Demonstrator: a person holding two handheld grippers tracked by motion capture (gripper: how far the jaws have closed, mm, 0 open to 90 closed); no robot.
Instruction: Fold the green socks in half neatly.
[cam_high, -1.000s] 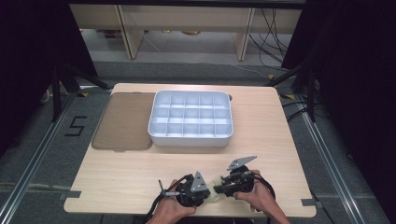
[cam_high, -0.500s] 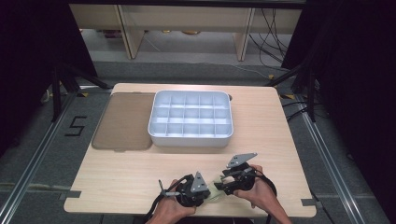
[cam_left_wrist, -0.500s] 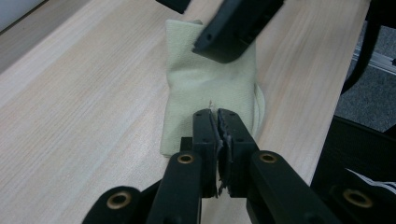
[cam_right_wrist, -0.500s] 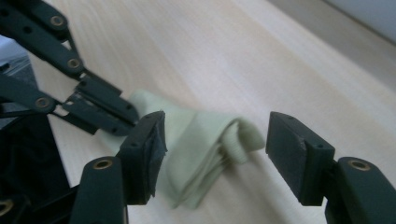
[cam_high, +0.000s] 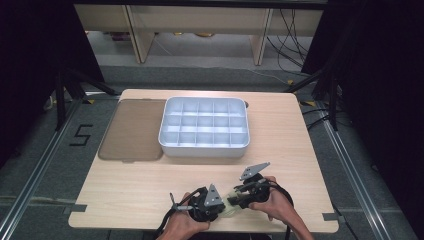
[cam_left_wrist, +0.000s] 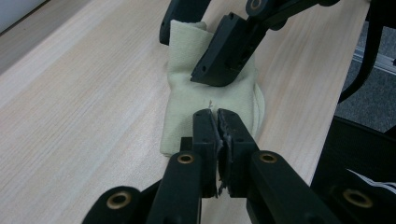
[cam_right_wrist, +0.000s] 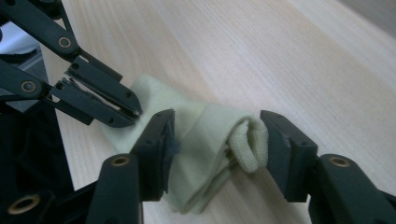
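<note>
One folded pale-yellow cloth (cam_left_wrist: 219, 100) is pinched by the closed left gripper (cam_left_wrist: 217, 122); the right gripper (cam_right_wrist: 215, 135), half open, straddles it.

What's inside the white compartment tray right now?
The divided tray looks empty in every compartment seen from the high view; cells along its near wall are partly hidden. The folded cloth lies between the tongs.

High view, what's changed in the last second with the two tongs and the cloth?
The right tongs dropped nearer the table edge, closing in on the left tongs, jaws now open around the pale cloth. The left tongs stayed shut on the cloth's edge. Tray and brown lid unmoved.
</note>
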